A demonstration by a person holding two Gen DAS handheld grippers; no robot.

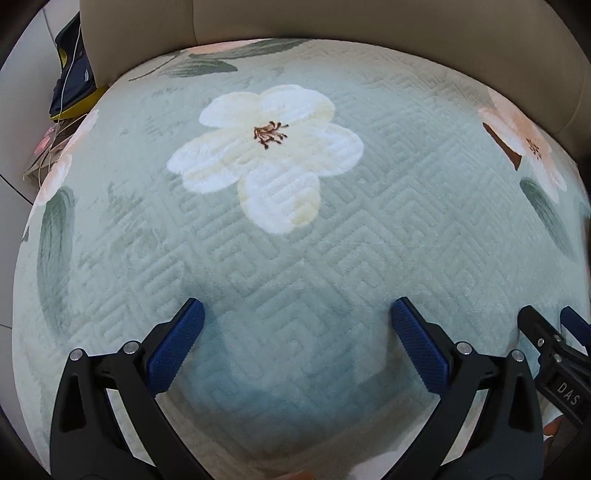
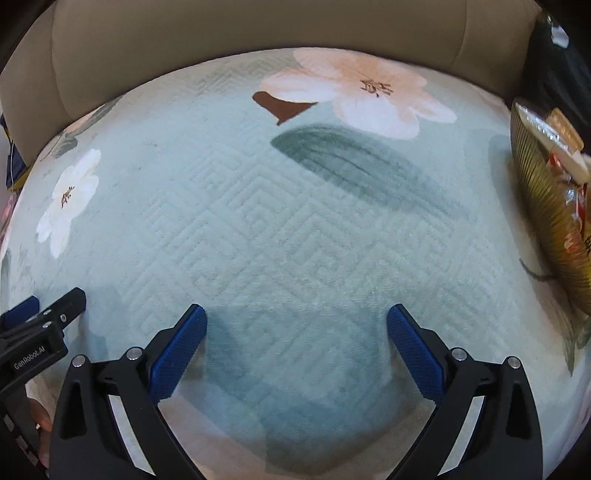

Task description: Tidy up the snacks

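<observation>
I am looking down on a sofa seat covered by a pale green quilted blanket (image 1: 369,221) printed with flowers, with the beige sofa back (image 1: 332,18) curving behind it. At the far left edge of the left wrist view a dark blue and yellow item (image 1: 72,74) with a white cord lies beside the seat; I cannot tell what it is. My left gripper (image 1: 297,350) hovers over bare blanket just below the white flower (image 1: 266,155), its blue-padded jaws spread wide and holding nothing. Just to its right, my right gripper (image 2: 297,350) hangs beside it at about the same height, also spread wide and empty, over the plain quilted patch below the peach flower (image 2: 362,92). At the far right edge of the right wrist view, a gold bowl (image 2: 535,206) sits tilted on the blanket with wrapped snacks (image 2: 569,166) inside, well apart from both grippers.
</observation>
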